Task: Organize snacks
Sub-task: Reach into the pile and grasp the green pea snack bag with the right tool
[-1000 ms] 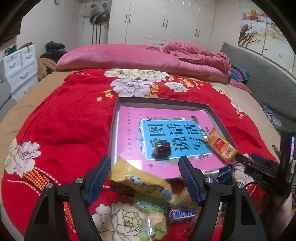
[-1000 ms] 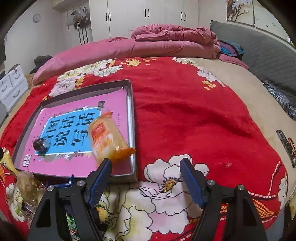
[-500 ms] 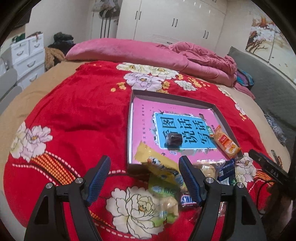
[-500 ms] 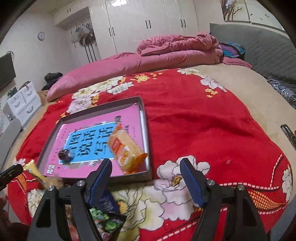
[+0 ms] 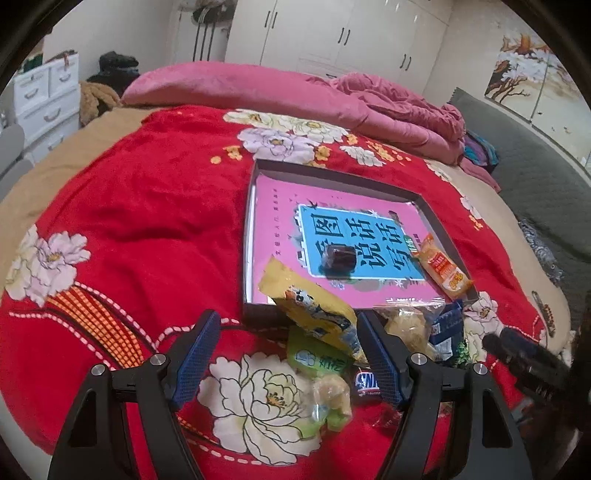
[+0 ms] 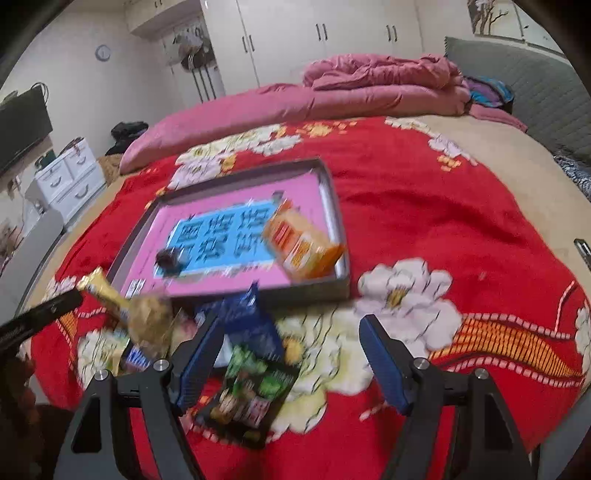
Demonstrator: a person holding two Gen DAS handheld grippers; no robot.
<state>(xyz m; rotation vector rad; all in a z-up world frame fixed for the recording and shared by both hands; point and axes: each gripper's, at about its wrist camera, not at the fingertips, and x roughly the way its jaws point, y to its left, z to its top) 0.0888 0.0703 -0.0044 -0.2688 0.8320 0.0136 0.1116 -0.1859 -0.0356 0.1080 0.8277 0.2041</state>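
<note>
Left tongs (image 5: 286,356): hanging wide open over the near edge of the bed, gripping nothing; a flower print and part of the snack heap are showing between the blue pads.
Right tongs (image 6: 291,354): also standing wide open and empty, hovering over the blanket just right of the heap; this view is blurring.
Tray (image 5: 334,177): a shallow grey box lying flat on the red flowered blanket (image 5: 140,206), mid-bed, with a pink and blue book cover (image 5: 354,236) filling its floor.
Snacks in the tray: a small dark wrapped sweet (image 5: 338,256) is sitting on the blue panel; an orange packet (image 5: 443,267) is leaning in the near right corner against the wall.
Snack heap: lying on the blanket just near of the tray's near wall; a yellow packet (image 5: 314,306) is overlapping that wall, a green packet (image 5: 317,360) lying nearer, a Snickers bar (image 5: 365,384) half hidden behind the left tongs' right pad.
More of the heap: a blue packet (image 6: 247,325) and a dark green packet (image 6: 251,391) are lying between the right tongs' pads, toward the left one.
In the way: the heap itself is crowding the tray's near wall.
Surroundings: a pink quilt (image 5: 295,92) is bunching at the far side, white wardrobes (image 5: 332,33) standing behind it, white drawers (image 5: 48,96) at far left.
</note>
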